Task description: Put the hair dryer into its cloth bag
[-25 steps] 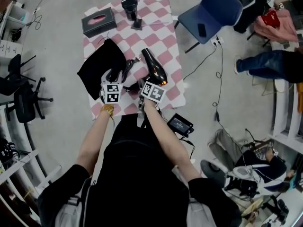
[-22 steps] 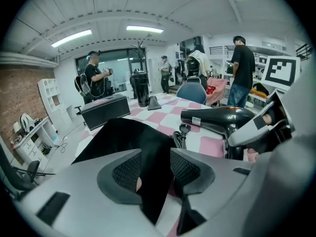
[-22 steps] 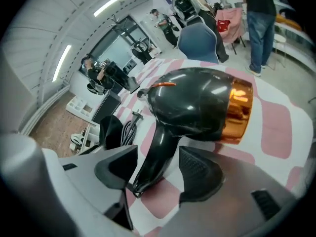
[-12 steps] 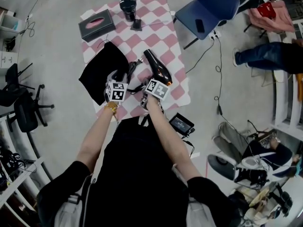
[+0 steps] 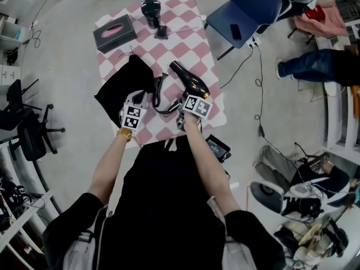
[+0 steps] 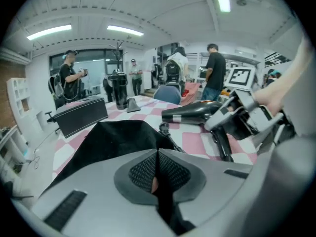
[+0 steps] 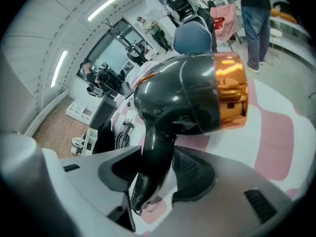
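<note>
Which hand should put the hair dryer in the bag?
Right. The right gripper has the hair dryer handle between its jaws, which have just been closing; the left gripper is shut on the cloth bag.

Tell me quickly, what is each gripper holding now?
Left tongs: closed, pinching the cloth bag at its edge.
Right tongs: just closed further, gripping the hair dryer by its handle.

A shared lab or workroom: bare grey floor with trailing cables, swivel chairs at nine o'clock, a blue chair at one, white shelving at three, strip lights overhead, people standing about
</note>
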`<state>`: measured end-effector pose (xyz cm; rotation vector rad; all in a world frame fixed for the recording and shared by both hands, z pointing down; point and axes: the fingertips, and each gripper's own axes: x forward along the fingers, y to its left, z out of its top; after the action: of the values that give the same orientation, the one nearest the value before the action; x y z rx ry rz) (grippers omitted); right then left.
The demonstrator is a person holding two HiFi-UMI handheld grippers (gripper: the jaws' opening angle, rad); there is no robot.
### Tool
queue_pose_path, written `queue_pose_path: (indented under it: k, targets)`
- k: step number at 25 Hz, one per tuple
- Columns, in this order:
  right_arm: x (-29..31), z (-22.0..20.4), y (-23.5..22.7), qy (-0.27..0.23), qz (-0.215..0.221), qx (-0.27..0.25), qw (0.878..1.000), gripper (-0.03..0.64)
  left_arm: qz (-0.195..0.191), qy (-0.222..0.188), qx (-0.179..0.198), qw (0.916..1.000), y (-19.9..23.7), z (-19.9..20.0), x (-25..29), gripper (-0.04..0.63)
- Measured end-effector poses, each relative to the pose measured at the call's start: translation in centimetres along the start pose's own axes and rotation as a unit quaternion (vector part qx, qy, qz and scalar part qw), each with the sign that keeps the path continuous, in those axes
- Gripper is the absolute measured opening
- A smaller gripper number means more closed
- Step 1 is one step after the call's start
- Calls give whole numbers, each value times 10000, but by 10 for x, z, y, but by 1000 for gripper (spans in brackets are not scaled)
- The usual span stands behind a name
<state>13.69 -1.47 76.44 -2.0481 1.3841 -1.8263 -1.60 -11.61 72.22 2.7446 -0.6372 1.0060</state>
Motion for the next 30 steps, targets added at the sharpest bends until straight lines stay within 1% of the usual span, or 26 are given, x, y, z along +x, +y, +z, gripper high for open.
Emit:
queue_pose_path:
  k: [1, 2, 4, 5, 6, 7, 9, 10, 11, 12, 13, 14, 16, 18, 20, 23, 24, 26, 28, 29, 30]
  targets:
    - [-5, 6, -4, 77, 86, -156, 9998, 197, -353, -39, 77, 9993, -9, 0, -6, 20]
    - [-10, 13, -8, 166, 168, -341, 9991, 196, -766, -28, 132, 9970, -19, -2, -13, 20]
    - [-20, 28, -15, 341, 292, -778, 9960, 193, -1536, 138, 270, 9877, -38, -10, -29, 20]
    - [-25, 35, -18, 426, 317, -1036, 9932, 193, -1771, 282, 380, 9831, -44, -17, -36, 20]
    - [-29, 41, -20, 517, 315, -1313, 9895, 193, -1861, 444, 501, 9803, -44, -25, -42, 20]
    - [-32, 46, -23, 610, 291, -1589, 9850, 193, -1801, 593, 613, 9799, -41, -34, -46, 20]
    - [-34, 50, -28, 789, 231, -2061, 9751, 193, -1422, 768, 700, 9844, -30, -43, -51, 23]
    - [-34, 49, -30, 870, 211, -2230, 9707, 195, -1226, 769, 621, 9875, -26, -41, -53, 59]
    - [-32, 47, -31, 945, 198, -2357, 9670, 196, -1060, 719, 467, 9907, -23, -35, -53, 130]
    - [-29, 44, -32, 1010, 185, -2465, 9637, 198, -897, 636, 279, 9935, -20, -25, -54, 178]
    - [-26, 41, -32, 1064, 164, -2565, 9605, 199, -699, 538, 98, 9961, -18, -13, -54, 200]
    - [-24, 38, -32, 1114, 143, -2655, 9575, 202, -458, 441, -60, 9980, -15, 0, -53, 204]
    - [-18, 32, -32, 1232, 106, -2774, 9528, 206, 13, 327, -285, 9991, -10, 19, -44, 204]
    - [-12, 30, -35, 1374, 13, -2864, 9482, 210, 293, 405, -406, 9979, -10, 26, -22, 206]
    - [-7, 28, -39, 1549, -99, -3014, 9408, 222, 461, 594, -594, 9954, -12, 23, 5, 213]
    - [-2, 27, -40, 1786, -213, -3313, 9262, 237, 737, 1055, -912, 9875, -9, 6, 39, 225]
    - [0, 28, -40, 1821, -253, -3362, 9237, 241, 847, 1239, -962, 9840, -7, 0, 47, 229]
    - [4, 30, -34, 1733, -173, -3376, 9250, 241, 1048, 1566, -989, 9771, -1, -11, 55, 230]
    - [6, 31, -28, 1609, -7, -3296, 9303, 241, 1130, 1718, -961, 9739, 3, -13, 54, 220]
    - [3, 31, -30, 1622, -22, -3242, 9320, 238, 1156, 1712, -925, 9740, 5, -11, 52, 180]
    - [0, 31, -32, 1637, -9, -3203, 9330, 233, 1199, 1671, -877, 9747, 7, -9, 49, 117]
